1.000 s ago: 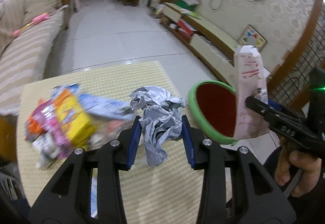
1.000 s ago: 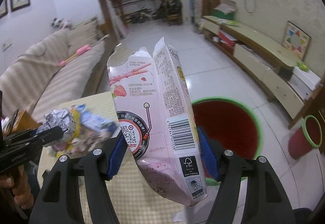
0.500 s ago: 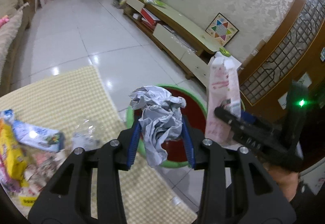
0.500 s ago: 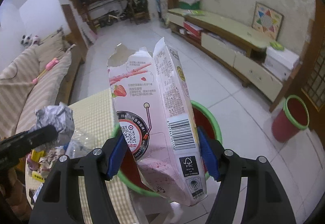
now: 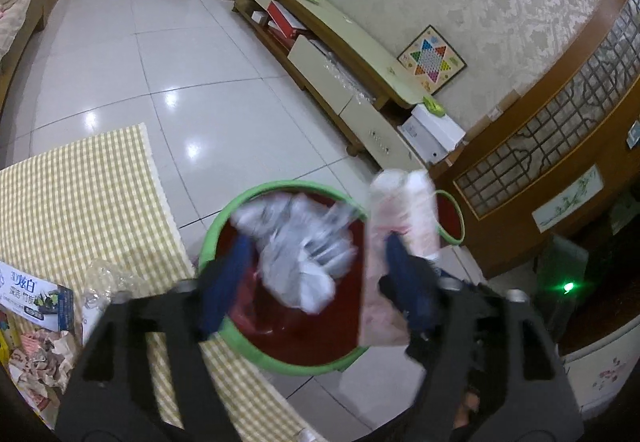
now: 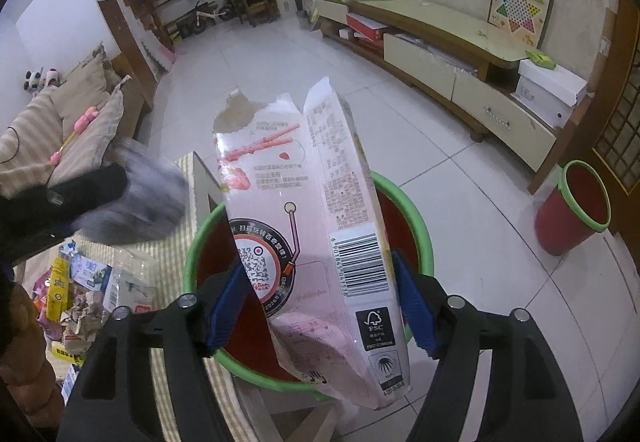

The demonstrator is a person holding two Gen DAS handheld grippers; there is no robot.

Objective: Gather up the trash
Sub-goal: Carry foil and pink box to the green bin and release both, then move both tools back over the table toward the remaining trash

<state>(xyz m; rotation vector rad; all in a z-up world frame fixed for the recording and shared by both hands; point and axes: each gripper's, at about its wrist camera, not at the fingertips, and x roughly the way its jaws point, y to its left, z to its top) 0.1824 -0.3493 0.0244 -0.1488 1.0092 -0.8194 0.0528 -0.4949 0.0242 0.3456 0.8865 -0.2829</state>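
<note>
My left gripper (image 5: 314,274) hangs over a red bin with a green rim (image 5: 288,362). Its jaws are opening, and the crumpled grey paper (image 5: 296,254) between them is blurred and clear of both pads. In the right wrist view my right gripper (image 6: 320,302) is above the same bin (image 6: 424,238). Its jaws are opening too. The torn pink snack carton (image 6: 320,222) still stands between the blue pads, tilted, with a thin gap at the left pad. That carton (image 5: 400,209) also shows in the left wrist view, and the grey paper (image 6: 148,201) at the left of the right one.
The table's yellow checked cloth (image 5: 80,201) lies left of the bin and carries a pile of wrappers and boxes (image 6: 76,294). A smaller red bin (image 6: 576,201) stands on the tiled floor to the right. A low TV cabinet (image 6: 440,41) lines the wall, and a sofa (image 6: 40,141) is at the left.
Both grippers have swung from the table to above the bin. The left jaws have spread and let go of the grey paper. The right jaws have widened around the carton.
</note>
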